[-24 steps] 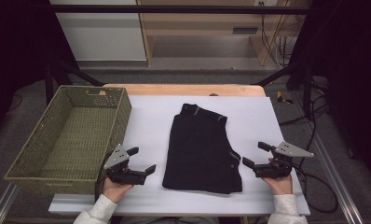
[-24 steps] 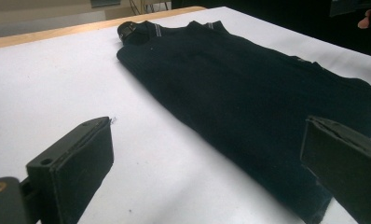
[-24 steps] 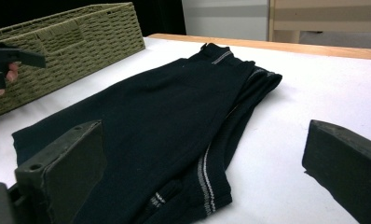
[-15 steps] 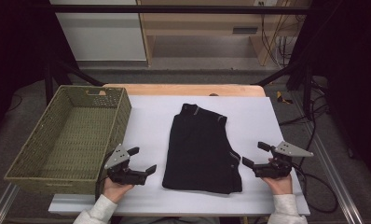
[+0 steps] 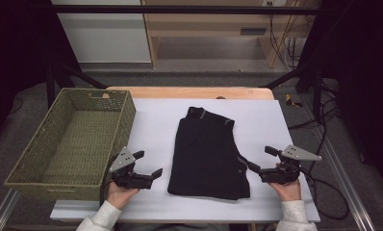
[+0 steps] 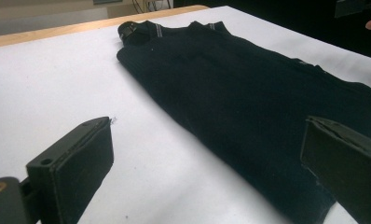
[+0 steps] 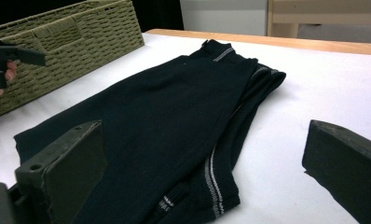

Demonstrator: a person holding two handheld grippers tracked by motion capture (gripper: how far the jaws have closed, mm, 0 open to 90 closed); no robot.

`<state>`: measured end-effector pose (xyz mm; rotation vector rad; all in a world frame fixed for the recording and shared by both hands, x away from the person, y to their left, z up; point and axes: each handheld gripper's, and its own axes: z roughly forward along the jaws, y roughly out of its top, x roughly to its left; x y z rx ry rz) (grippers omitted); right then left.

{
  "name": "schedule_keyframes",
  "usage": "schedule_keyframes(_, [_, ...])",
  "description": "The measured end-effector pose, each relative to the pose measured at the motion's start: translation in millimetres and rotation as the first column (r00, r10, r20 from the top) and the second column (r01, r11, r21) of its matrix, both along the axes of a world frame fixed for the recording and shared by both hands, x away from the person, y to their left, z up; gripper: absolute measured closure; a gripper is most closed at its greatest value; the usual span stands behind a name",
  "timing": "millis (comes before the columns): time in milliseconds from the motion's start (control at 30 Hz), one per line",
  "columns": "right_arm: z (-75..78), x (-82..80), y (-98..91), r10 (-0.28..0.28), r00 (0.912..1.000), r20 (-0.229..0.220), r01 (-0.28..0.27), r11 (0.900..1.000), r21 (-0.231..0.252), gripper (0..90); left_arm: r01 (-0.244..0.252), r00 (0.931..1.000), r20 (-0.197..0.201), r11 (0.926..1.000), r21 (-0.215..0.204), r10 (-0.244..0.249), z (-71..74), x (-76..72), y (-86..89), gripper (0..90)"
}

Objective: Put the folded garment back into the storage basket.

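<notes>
Jaws of both grippers stand released, holding nothing. From the high view, the left gripper [image 5: 148, 164] and right gripper [image 5: 261, 159] rest on the white table [image 5: 295, 125], flanking the folded black garment [image 5: 206, 154] at its middle; a woven basket [image 5: 21, 173] sits at the left. Left gripper view: garment [image 6: 249, 93] lies ahead, untouched. Right gripper view: garment [image 7: 165, 121] spreads before the basket [image 7: 85, 37].

basket [image 5: 74, 144]: green wicker, left table edge | table [image 5: 295, 125]: white top, wooden far rim
</notes>
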<state>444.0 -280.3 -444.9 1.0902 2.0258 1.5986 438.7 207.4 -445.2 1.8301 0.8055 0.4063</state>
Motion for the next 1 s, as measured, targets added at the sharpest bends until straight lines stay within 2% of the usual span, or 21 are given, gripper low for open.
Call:
schedule_keyframes(233, [2.3,-0.4,6.8,-0.011,0.9994,-0.031,0.011,0.9999,-0.008,0.2,-0.013,0.9997,-0.021,0.9999,-0.001,0.013,6.2,5.9,-6.8,2.3])
schedule_keyframes(367, [2.0,0.0,9.8,-0.009,0.9988,-0.048,0.008,0.9999,-0.008,0.2,-0.015,0.9993,-0.034,0.9998,0.016,0.015,10.9,9.8,-13.1,2.3])
schedule_keyframes(533, [2.0,-0.6,15.7,-0.013,0.998,-0.063,0.012,0.9998,-0.016,0.2,-0.019,0.9994,-0.027,0.9996,0.02,0.019,17.5,15.3,-19.6,2.3])
schedule_keyframes(800, [-1.1,-3.8,28.1,-0.012,0.9964,-0.084,0.009,0.9991,-0.041,0.2,-0.052,0.9986,-0.008,0.9986,0.013,0.052,33.7,29.4,-28.4,2.3])
schedule_keyframes(1000, [-3.9,-5.3,32.0,-0.014,0.995,-0.099,0.009,0.9985,-0.054,0.2,-0.063,0.998,-0.007,0.9977,0.026,0.064,35.9,36.7,-33.7,2.3])
